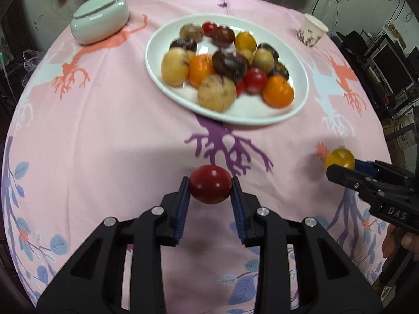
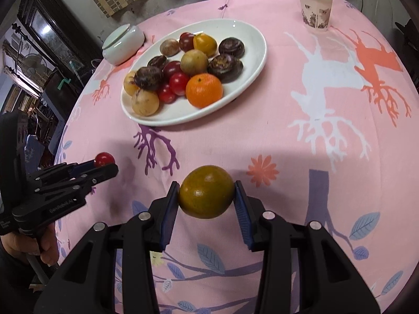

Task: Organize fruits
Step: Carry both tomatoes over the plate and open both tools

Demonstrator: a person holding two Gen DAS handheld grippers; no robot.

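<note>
My left gripper (image 1: pixel 210 187) is shut on a dark red fruit (image 1: pixel 210 187) and holds it above the pink tablecloth, short of the plate; it also shows in the right wrist view (image 2: pixel 104 163) with the red fruit (image 2: pixel 104 159). My right gripper (image 2: pixel 207 192) is shut on a yellow-green fruit (image 2: pixel 207 191), also above the cloth; it shows in the left wrist view (image 1: pixel 340 166) with the yellow fruit (image 1: pixel 339 159). A white oval plate (image 1: pixel 275 115) (image 2: pixel 167 117) ahead holds several fruits: oranges (image 2: pixel 204 90), red, tan and dark purple ones.
A white lidded ceramic jar (image 1: pixel 99 22) (image 2: pixel 123 44) stands at the far left of the table. A paper cup (image 1: pixel 311 30) (image 2: pixel 315 9) stands at the far right. The round table (image 1: pixel 104 130) carries a pink patterned cloth. Furniture surrounds the table.
</note>
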